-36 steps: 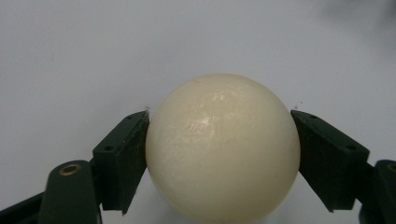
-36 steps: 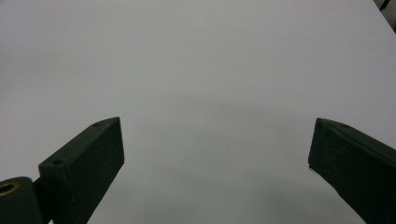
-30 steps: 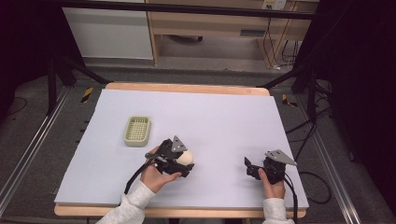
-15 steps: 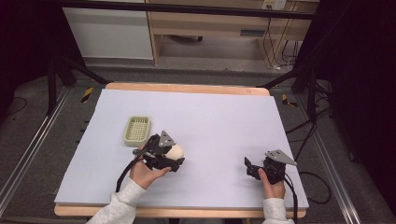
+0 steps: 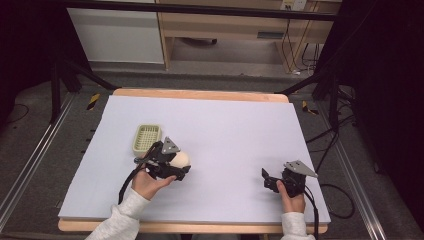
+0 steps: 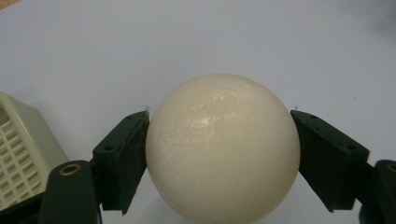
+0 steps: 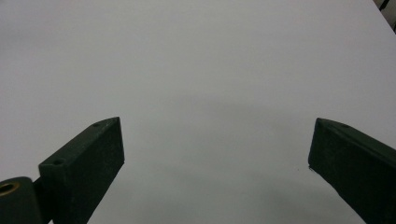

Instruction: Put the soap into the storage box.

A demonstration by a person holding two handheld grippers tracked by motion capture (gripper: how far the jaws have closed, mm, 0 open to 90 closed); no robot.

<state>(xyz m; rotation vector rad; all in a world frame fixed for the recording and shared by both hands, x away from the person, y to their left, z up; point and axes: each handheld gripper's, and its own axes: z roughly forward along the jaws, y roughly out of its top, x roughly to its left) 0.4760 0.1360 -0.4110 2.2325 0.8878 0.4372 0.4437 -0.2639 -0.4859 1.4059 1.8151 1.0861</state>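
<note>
The counter (image 5: 235,125) has a pale lilac sheet over it, with a strip of bare wood showing along the far edge and the near edge. Behind it stands a white cabinet (image 5: 116,35), and beside that a wooden shelf unit (image 5: 240,30) with an open lower bay. Black cables (image 5: 295,47) hang down at the unit's right end. Black stand legs (image 5: 75,75) splay onto the grey floor at both far corners. A metal rail (image 5: 30,165) runs along the floor on the left.

The ball (image 5: 180,159) sits just right of the basket (image 5: 146,138) on the table (image 5: 235,125).
</note>
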